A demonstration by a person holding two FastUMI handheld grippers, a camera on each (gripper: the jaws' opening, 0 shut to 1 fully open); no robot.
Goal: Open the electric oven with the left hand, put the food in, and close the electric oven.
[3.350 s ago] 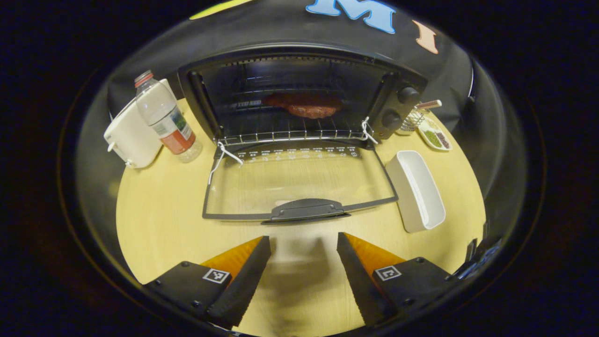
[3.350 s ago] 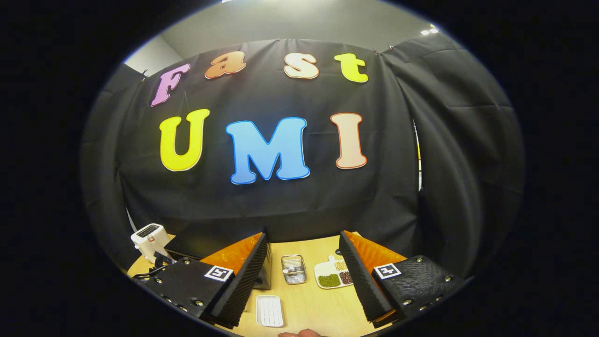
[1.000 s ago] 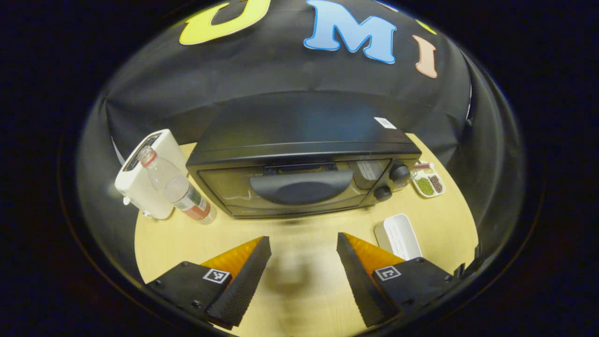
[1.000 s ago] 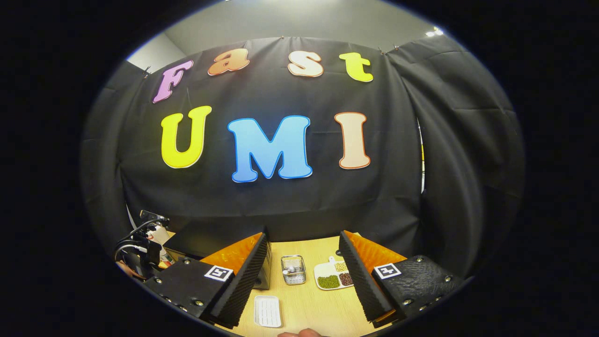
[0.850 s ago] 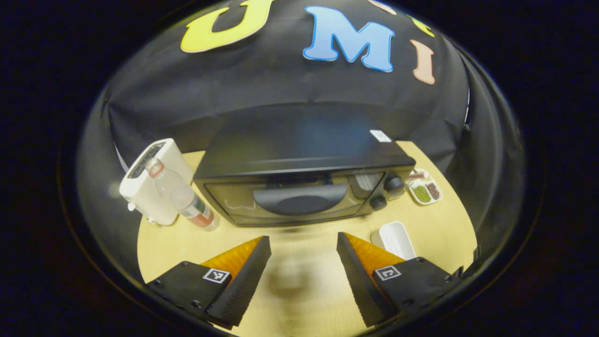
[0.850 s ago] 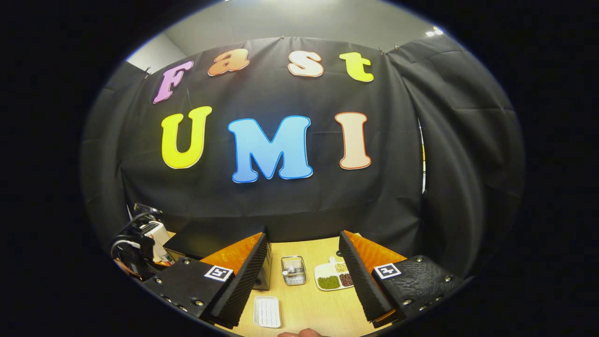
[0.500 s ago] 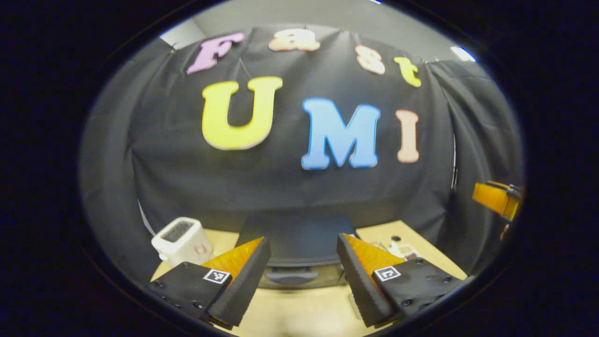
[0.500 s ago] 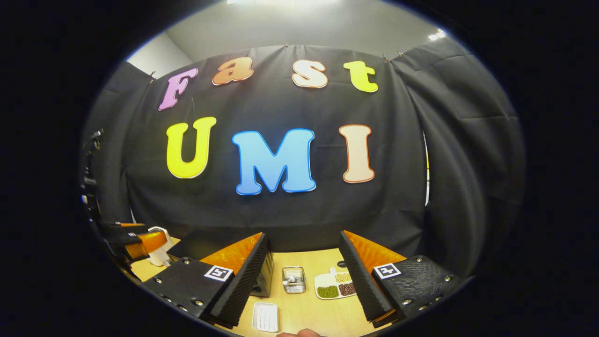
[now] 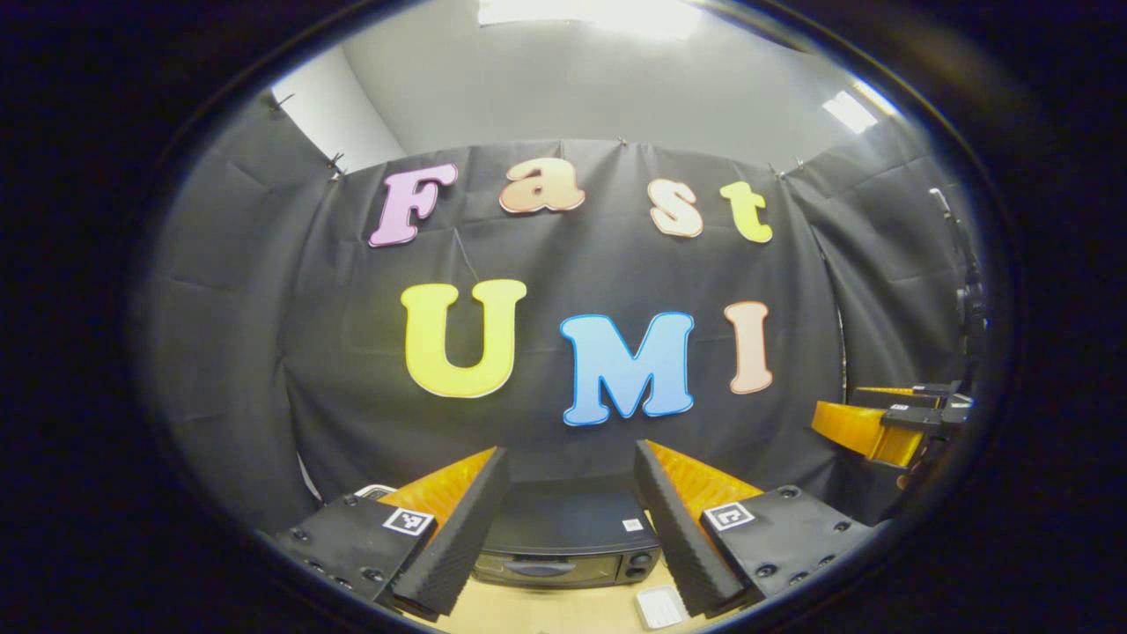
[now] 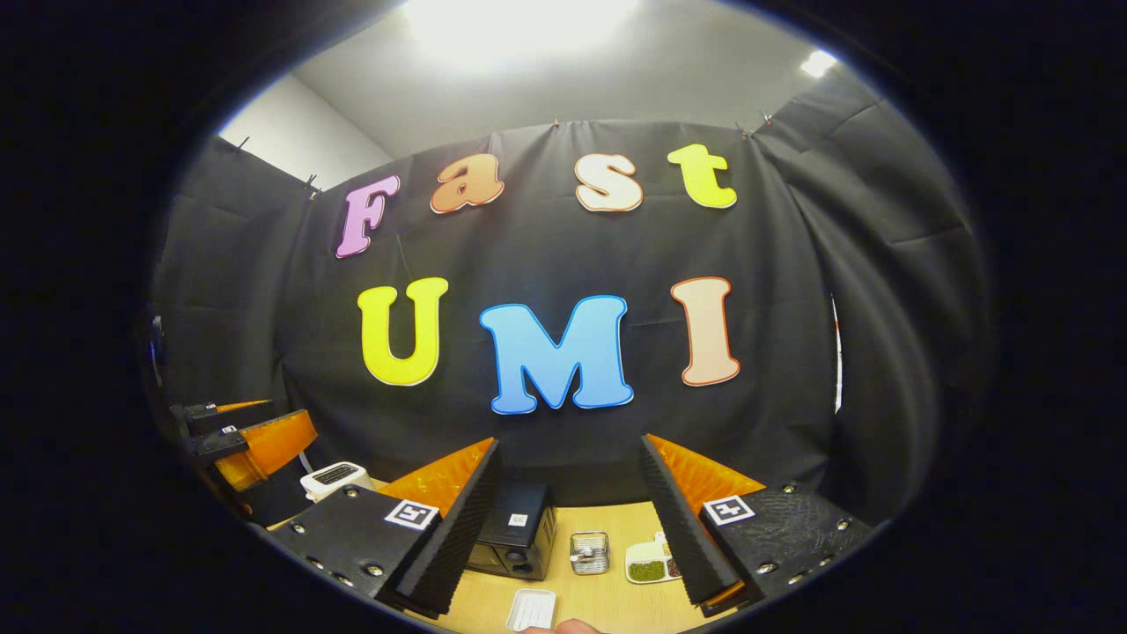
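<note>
Looking through the left gripper view first, we've got the left gripper (image 9: 568,546) held up high, fingers spread wide with nothing between them. Down between them sits the oven (image 9: 563,546) on the table (image 9: 563,612), and its door (image 9: 550,568) looks shut, flat against the front. We can't see the food from here, so we can't say for sure it's inside. A white tray (image 9: 660,606) lies just in front of the oven to the right, and it looks empty. Off to the far right, the right gripper (image 9: 885,423) hangs in the air too.

Switching to the right gripper view, we see its fingers wide apart as well, holding nothing. The oven is small and low between them, with a wire basket (image 10: 588,552) and a dish (image 10: 650,563) of beans beside it. The left gripper shows at the left edge, also up high.

Our guess: door closed, both tools empty and well apart from the oven, so the job seems pretty much done.
</note>
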